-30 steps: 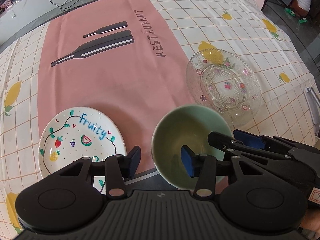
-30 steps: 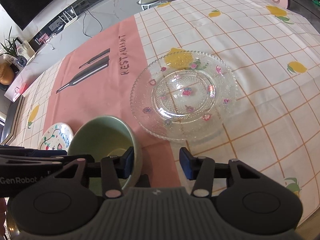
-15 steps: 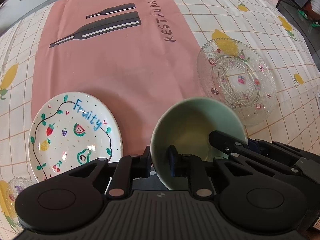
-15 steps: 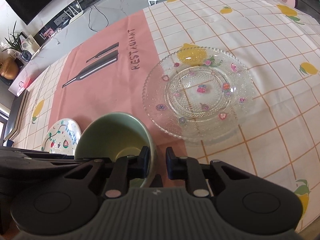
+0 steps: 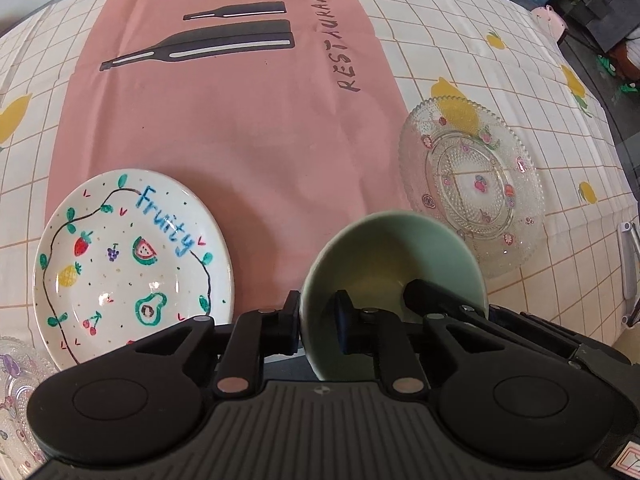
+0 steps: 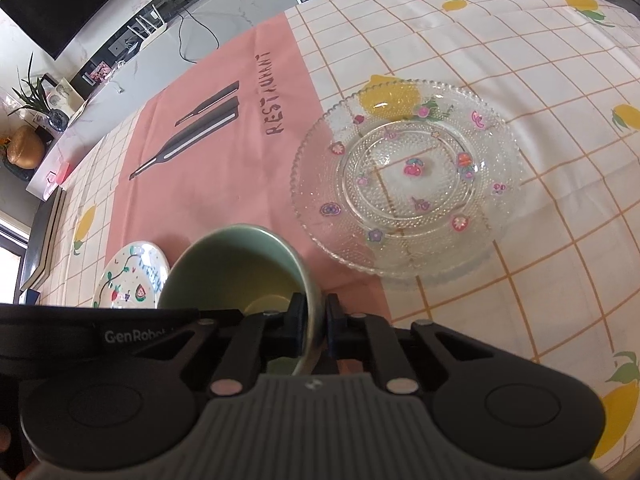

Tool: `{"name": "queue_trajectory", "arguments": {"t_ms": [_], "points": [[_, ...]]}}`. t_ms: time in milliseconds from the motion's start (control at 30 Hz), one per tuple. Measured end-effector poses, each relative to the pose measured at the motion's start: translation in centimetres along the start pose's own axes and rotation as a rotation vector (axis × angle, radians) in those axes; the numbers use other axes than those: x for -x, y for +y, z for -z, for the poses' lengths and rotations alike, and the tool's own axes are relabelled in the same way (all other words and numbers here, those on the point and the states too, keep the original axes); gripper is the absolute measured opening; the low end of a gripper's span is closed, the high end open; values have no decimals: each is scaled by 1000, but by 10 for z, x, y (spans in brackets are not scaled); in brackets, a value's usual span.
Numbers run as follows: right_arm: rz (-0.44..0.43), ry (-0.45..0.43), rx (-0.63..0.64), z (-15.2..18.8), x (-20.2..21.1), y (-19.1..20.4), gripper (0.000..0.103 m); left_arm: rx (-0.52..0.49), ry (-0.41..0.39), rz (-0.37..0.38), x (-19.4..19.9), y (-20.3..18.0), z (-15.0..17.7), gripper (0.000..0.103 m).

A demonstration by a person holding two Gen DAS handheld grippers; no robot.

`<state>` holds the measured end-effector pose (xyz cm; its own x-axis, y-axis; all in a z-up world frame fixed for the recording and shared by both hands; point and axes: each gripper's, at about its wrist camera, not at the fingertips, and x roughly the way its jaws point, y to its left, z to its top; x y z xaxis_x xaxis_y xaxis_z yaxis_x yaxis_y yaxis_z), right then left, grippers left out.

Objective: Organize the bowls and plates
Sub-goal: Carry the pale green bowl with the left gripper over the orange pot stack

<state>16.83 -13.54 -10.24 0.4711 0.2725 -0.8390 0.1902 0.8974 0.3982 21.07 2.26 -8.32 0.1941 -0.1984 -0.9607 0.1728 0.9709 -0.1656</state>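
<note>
Both grippers are clamped on the same green bowl [image 5: 394,264], which sits at the near middle of the surface [image 5: 520,60] and appears tipped, its mouth facing away and upward. The left gripper [image 5: 318,322] has its jaws closed on the bowl's left wall, one finger outside and one inside; the right gripper [image 6: 316,320] pinches the right wall in the same way, its jaws nearly together with only the rim between them. Whether the bowl's base is clear of the cloth cannot be told from either view. To the left and near lies the white painted "Fruity" plate [image 5: 132,264]; to the right and a little farther lies the clear glass plate [image 6: 404,176] with small coloured decals, close beside the bowl. A second glass dish [image 5: 16,400] shows only as an edge at the near left corner. The step in hand looks like the two-handed pick-up of the bowl. The next move likely calls for raising it level with both grips kept even, then carrying it over one of the plates, probably the glass one just to the right, and setting it down centred before either pair of jaws lets go.
</note>
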Motion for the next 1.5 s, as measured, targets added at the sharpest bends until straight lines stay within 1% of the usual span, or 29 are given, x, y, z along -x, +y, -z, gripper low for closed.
{"name": "queue_trajectory", "arguments": {"t_ms": [100,233,400,633,867,1033,1133,1200,1300,1500], "points": [[-4,-1,-22,1,2,-3,8,31,2,16,1,3,1,15],[-3,3,-29,1,5,-4,8,35,-4,23,4,2,3,14],[-4,-10,-35,-1,13,-4,8,42,-31,26,13,-1,7,15],[-12,-41,-21,-1,37,2,8,56,-72,28,38,-5,11,15],[-27,-75,3,0,65,15,9,44,-138,14,71,-10,21,15],[-46,-106,29,6,88,30,9,56,-191,-3,97,-9,33,15],[-63,-125,45,10,101,40,9,52,-235,-26,114,-9,43,15],[-77,-134,58,14,110,47,9,69,-258,-36,128,-6,51,15],[-95,-150,87,22,125,61,9,99,-279,-43,144,0,60,16],[-133,-170,152,42,151,89,9,113,-322,-95,178,10,87,16]]}}
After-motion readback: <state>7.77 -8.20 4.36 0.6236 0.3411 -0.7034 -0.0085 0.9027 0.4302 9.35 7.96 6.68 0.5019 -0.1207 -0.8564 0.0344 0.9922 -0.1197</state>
